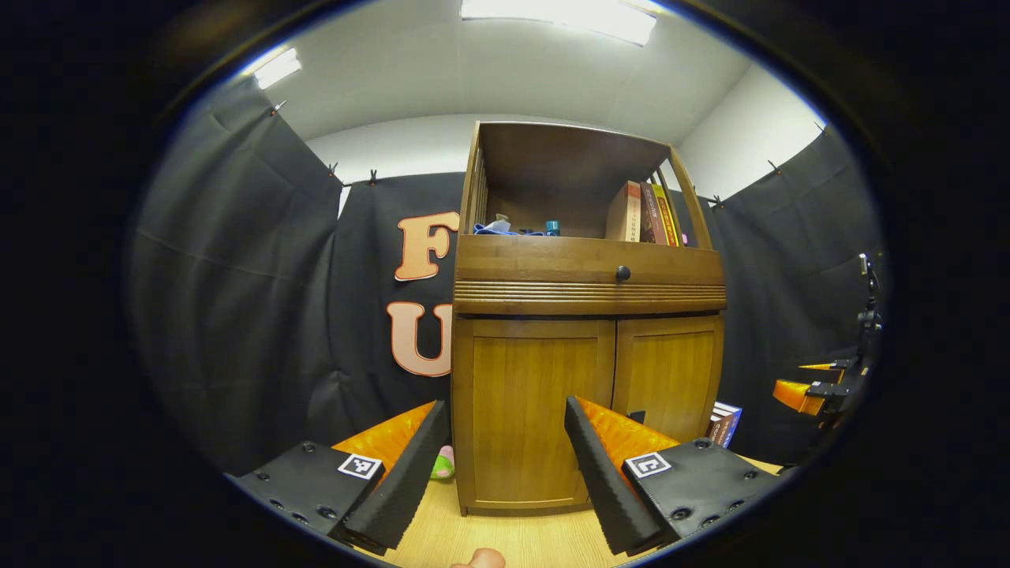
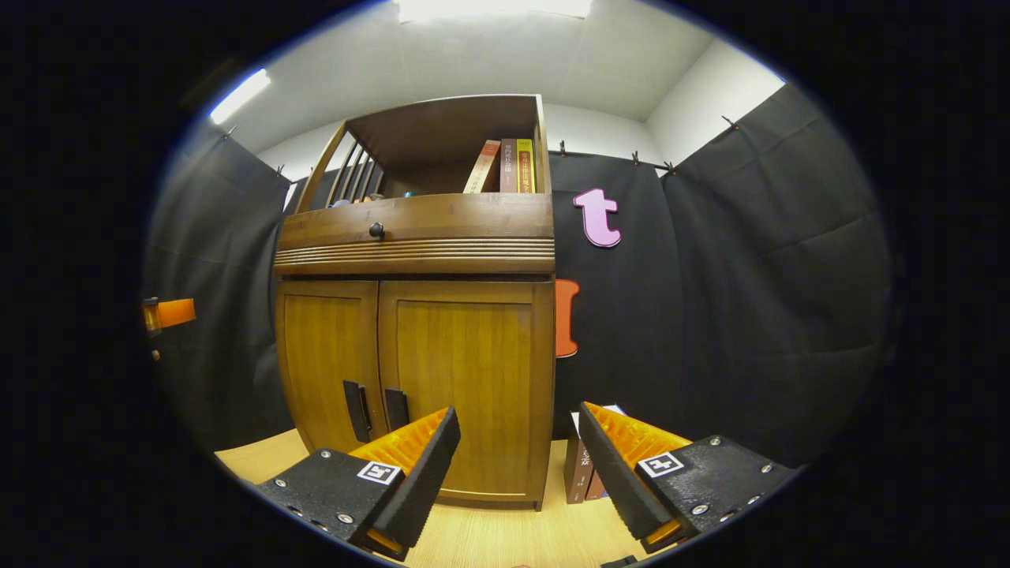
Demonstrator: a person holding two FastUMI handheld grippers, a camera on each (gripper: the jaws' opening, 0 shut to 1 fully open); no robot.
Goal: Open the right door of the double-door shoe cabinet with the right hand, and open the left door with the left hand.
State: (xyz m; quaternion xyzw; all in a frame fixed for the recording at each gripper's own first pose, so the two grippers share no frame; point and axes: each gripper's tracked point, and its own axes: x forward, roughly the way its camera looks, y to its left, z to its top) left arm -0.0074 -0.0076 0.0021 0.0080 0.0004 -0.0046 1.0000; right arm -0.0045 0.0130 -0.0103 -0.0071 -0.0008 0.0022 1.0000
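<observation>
The wooden shoe cabinet stands on the floor with both lower doors shut. In the left gripper view the left door [image 1: 525, 410] is straight ahead and the right door [image 1: 669, 375] lies beyond it. My left gripper [image 1: 506, 406] is open, short of the left door and holding nothing. In the right gripper view the right door [image 2: 465, 379] and left door [image 2: 327, 355] meet at two dark handles [image 2: 394, 408] low on their inner edges. My right gripper [image 2: 518, 414] is open and empty, in front of the cabinet's right edge. The right gripper [image 1: 821, 390] also shows far off at the right of the left gripper view.
Above the doors is a drawer with a dark knob [image 1: 622, 273] and an open shelf holding books [image 1: 647, 213]. More books [image 2: 584, 469] lean on the floor right of the cabinet. A small pink and green object [image 1: 443, 465] lies at its left foot. Black cloth walls surround the booth.
</observation>
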